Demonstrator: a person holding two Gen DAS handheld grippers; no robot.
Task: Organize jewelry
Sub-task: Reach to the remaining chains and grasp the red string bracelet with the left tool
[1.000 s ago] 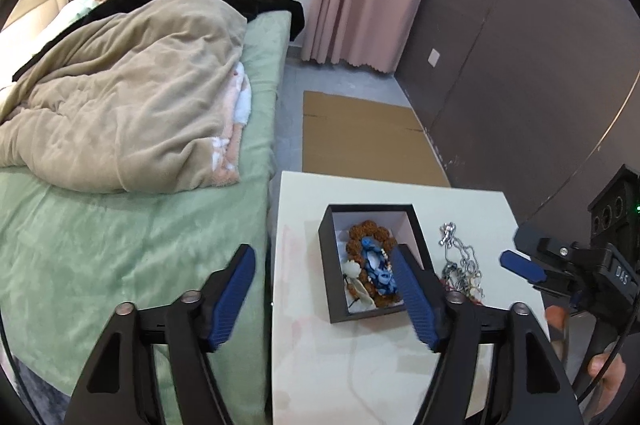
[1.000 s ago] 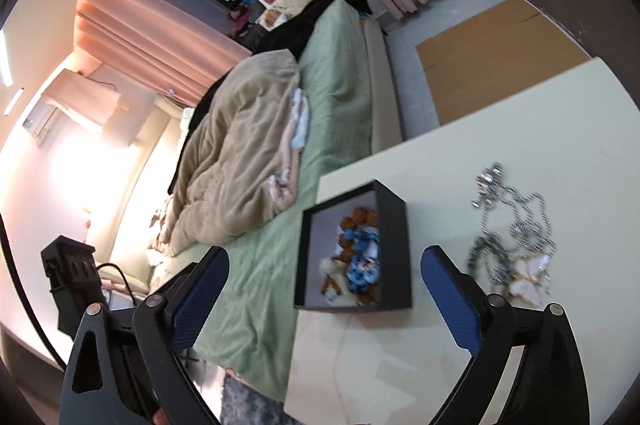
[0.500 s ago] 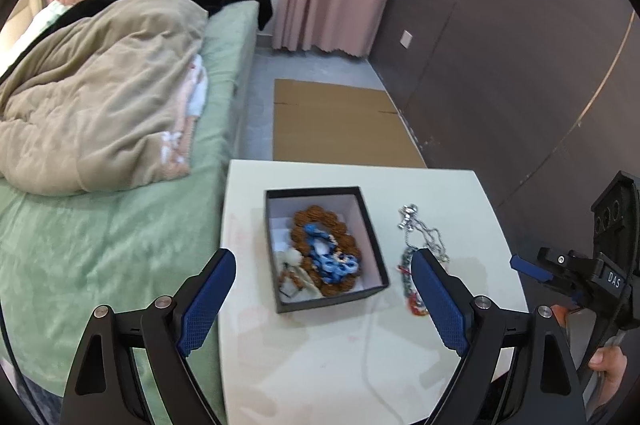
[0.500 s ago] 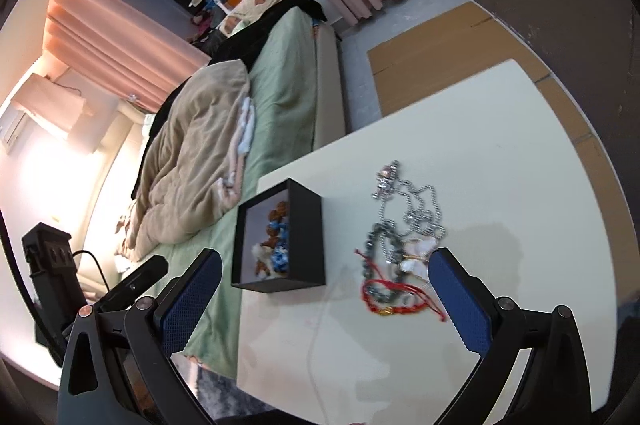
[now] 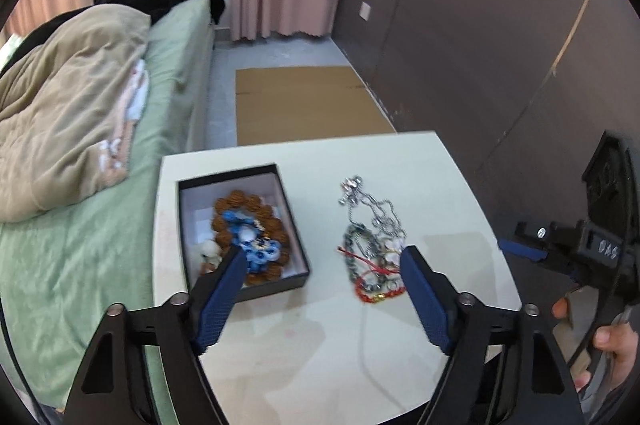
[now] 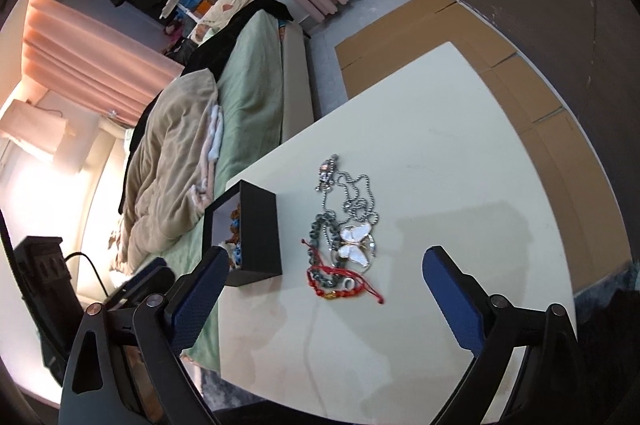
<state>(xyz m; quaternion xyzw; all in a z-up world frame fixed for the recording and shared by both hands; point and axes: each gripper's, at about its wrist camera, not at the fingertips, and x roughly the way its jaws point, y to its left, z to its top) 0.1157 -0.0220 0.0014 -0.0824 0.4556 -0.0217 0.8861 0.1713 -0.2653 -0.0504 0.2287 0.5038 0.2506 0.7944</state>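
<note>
We hold the left hand-held gripper (image 5: 322, 267) and the right hand-held gripper (image 6: 328, 271) spread wide, holding nothing. On the counter (image 6: 440, 145), a pile of chains (image 6: 346, 233) lies just beside the black box (image 5: 294, 225).

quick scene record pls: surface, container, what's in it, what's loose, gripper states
surface: white table, beside a bed
container: black box, open, no lid in view
in box: brown bead bracelet, blue piece, small white piece
loose: pile right of box, apart from it: silver chain, butterfly pendant, dark bead bracelet, red string bracelet
left gripper: open, empty, above the table
right gripper: open, empty, pile between its fingers in view
</note>
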